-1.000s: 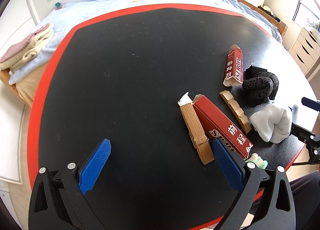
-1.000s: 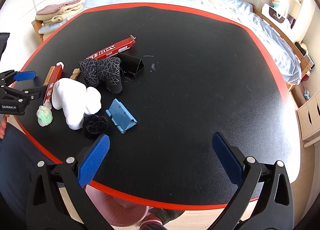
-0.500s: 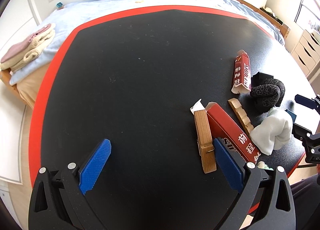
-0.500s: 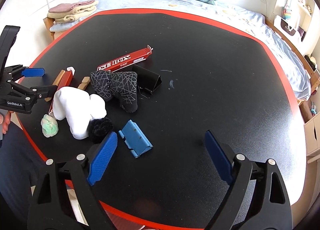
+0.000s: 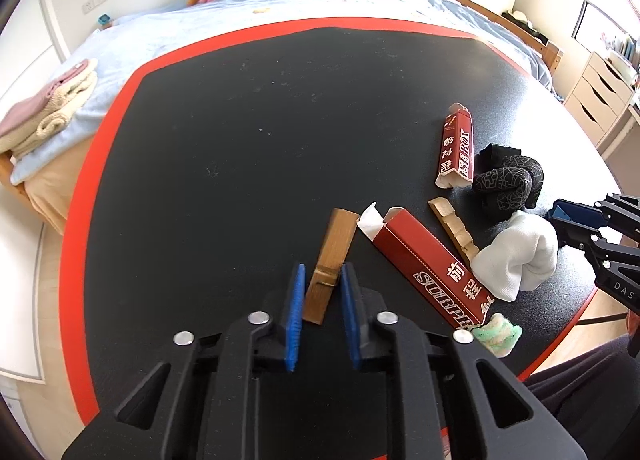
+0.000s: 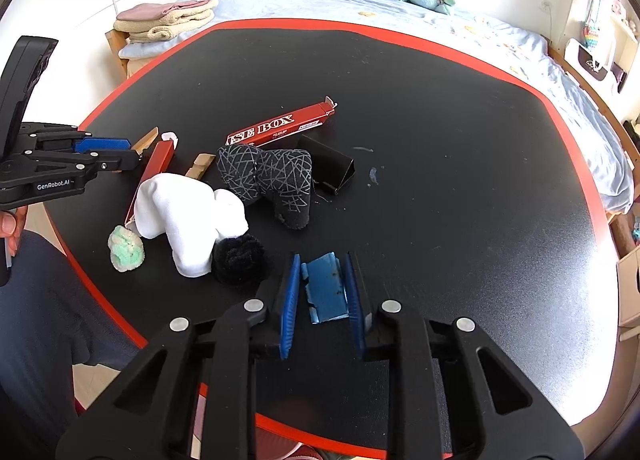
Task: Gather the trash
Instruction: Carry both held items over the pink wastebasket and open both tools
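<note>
Two closed | left hand-held gripper – wooden clip | right hand-held gripper – blue packet

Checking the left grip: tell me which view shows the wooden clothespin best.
The left wrist view. There the wooden clothespin lies along the camera's line, its near end between the left gripper's narrowed pads. In the right wrist view, only its far tip pokes out past that gripper.
</note>
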Available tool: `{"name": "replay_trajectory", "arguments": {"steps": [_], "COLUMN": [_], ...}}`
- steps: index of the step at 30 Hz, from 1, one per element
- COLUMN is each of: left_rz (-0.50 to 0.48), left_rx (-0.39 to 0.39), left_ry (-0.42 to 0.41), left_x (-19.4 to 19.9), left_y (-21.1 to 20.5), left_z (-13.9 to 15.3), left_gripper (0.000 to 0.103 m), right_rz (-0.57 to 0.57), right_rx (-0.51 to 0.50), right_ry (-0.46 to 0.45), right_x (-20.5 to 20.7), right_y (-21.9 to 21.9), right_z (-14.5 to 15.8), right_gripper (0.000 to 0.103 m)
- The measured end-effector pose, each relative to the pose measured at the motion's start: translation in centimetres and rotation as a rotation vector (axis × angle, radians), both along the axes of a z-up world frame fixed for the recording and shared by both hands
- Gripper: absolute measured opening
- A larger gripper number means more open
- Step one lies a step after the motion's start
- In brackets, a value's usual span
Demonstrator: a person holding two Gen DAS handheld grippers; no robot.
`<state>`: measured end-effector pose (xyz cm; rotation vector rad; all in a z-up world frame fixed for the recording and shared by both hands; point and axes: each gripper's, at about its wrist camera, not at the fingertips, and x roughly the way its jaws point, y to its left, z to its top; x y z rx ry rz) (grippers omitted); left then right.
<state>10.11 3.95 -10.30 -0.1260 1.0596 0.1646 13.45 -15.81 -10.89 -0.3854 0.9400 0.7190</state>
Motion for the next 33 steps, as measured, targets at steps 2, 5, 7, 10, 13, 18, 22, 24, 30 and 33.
{"name": "replay_trajectory", "arguments": {"steps": [2, 5, 7, 10, 13, 18, 22, 24, 30, 33], "left_rz": [-0.003, -0.006, -0.008, -0.018, -0.037, -0.082, -0.13, -0.158, -0.235, -0.271], "left_rx": [-0.019, -0.026, -0.029, -0.03, -0.031, -0.034, -0.037, -0.037, -0.042, -0.051], "left_ry": [-0.002, -0.007, -0.016, -0.029, -0.049, -0.083, -0.105, -0.114, -0.124, -0.12], "left_x": [0.0, -0.2, -0.4, -1.0, -1.9, -3.5, -5.2, -6.1, -8.6, -9.4], "left_y": [0.2, 0.3, 0.3, 0.0, -0.2, -1.3, -2.8, -3.5, -6.3, -7.4], "left_z": [0.0, 0.2, 0.5, 1.2, 2.2, 4.5, 6.1, 6.6, 7.3, 7.3], "left_gripper": [0.014, 0.014, 0.013, 0.013, 0.013, 0.013, 0.014, 0.013, 0.014, 0.014], "right_rz": [-0.01, -0.026, -0.033, -0.042, -0.049, -0.051, -0.047, -0.046, -0.044, -0.04], "right_rx": [0.004, 0.015, 0.024, 0.039, 0.054, 0.082, 0.095, 0.1, 0.119, 0.126], "right_ry": [-0.001, 0.003, 0.001, -0.004, -0.014, -0.023, -0.03, -0.032, -0.03, -0.018], "right_x": [0.0, 0.0, -0.1, -0.5, -1.2, -3.1, -5.6, -6.9, -10.9, -12.8], "right_y": [-0.1, -0.5, -0.8, -1.1, -1.5, -2.4, -3.0, -3.3, -4.4, -5.1], "right_z": [0.1, 0.5, 0.9, 1.8, 3.0, 5.1, 6.2, 6.7, 7.4, 7.4], "right_gripper": [0.021, 0.019, 0.019, 0.019, 0.019, 0.019, 0.019, 0.019, 0.019, 0.019]}}
